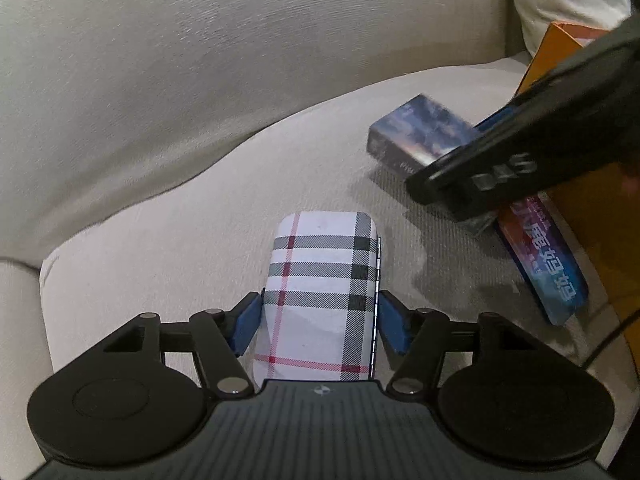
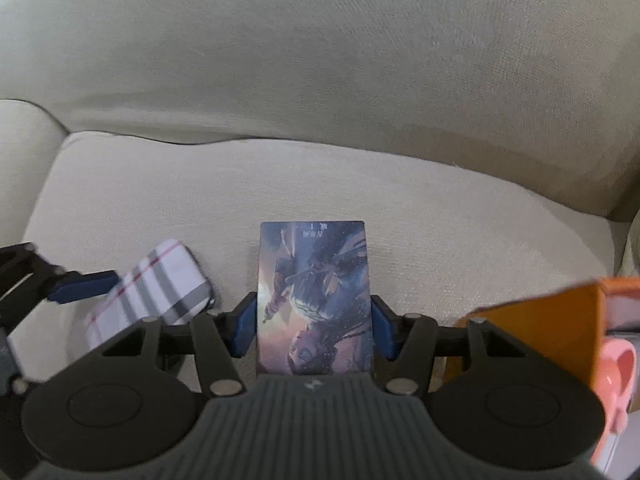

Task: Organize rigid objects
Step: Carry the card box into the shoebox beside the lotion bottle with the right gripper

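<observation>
L gripper (image 1: 319, 322) clamped on plaid case (image 1: 320, 296), blue pads (image 1: 246, 326) touching both long sides. Case sticks fwd past the fingertips, over the sofa seat (image 1: 180, 256), hinge edge on its right side. Can't tell if the case underside touches the seat.

R gripper (image 2: 314, 326) clamped on art box (image 2: 316, 300), a flat box w/ dark blue fantasy print, pads (image 2: 244, 328) on both long edges. Box points fwd over the seat, short end w/ small white text farthest from cam. From L cam the same box (image 1: 420, 136) sits right of and beyond the plaid case, well apart from it, w/ R gripper's finger across its near end.

Rel. to plaid case, L cam: blue/purple flat pack (image 1: 544, 268) w/ white Chinese chars lies on the seat to the right, near. Orange carton (image 1: 568, 52) further right at frame edge, pack's far side up against it. Backrest (image 1: 200, 80) behind all of it.

R cam: plaid case (image 2: 160, 292) left of art box, tilted, near but not touching; L gripper's blue pad on its left side. Orange carton (image 2: 552, 328) right of art box, open side facing cam. Pink item (image 2: 616, 372) inside the carton at the right edge, blurred, can't ID.
</observation>
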The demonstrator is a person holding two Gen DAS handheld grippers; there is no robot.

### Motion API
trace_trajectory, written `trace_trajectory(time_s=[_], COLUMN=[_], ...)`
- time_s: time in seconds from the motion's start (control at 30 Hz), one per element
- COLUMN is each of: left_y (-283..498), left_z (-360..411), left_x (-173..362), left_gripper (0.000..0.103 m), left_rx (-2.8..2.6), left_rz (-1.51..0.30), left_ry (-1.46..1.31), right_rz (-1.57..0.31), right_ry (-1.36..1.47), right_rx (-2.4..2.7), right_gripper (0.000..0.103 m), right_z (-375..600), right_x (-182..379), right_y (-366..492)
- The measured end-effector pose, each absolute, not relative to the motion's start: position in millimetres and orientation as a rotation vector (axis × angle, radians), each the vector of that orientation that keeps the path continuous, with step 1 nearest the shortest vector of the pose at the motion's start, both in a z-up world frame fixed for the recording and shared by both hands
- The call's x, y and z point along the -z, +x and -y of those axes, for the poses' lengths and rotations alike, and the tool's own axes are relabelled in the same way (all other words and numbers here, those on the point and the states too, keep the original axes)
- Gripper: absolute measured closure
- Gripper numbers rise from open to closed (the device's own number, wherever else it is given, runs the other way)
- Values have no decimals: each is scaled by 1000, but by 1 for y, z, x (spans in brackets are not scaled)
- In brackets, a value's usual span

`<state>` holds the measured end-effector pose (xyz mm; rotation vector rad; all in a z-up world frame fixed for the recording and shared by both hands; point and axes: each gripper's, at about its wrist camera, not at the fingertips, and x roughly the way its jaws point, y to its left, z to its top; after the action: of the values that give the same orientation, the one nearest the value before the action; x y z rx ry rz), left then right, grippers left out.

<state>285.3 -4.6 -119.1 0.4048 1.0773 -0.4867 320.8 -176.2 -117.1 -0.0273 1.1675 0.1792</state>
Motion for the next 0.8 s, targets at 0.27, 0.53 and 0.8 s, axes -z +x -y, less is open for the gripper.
trace_trajectory(time_s=[0.27,0.53,0.8], left_y=[265,238,227], left_z=[-15,-19,-21], left_x=[108,82,76], left_gripper=[32,71,71], left_rx=[415,411,383], left_rz=[-1122,-1090,-1134], left_ry=[249,167,160], right_rz=[-1111,-1060,-1050], right_ry=[35,90,120], right_rx=[-253,-297,-280], right_gripper=[44,44,44], right_z=[180,198,220], right_x=[78,37,26], right_y=[275,235,210])
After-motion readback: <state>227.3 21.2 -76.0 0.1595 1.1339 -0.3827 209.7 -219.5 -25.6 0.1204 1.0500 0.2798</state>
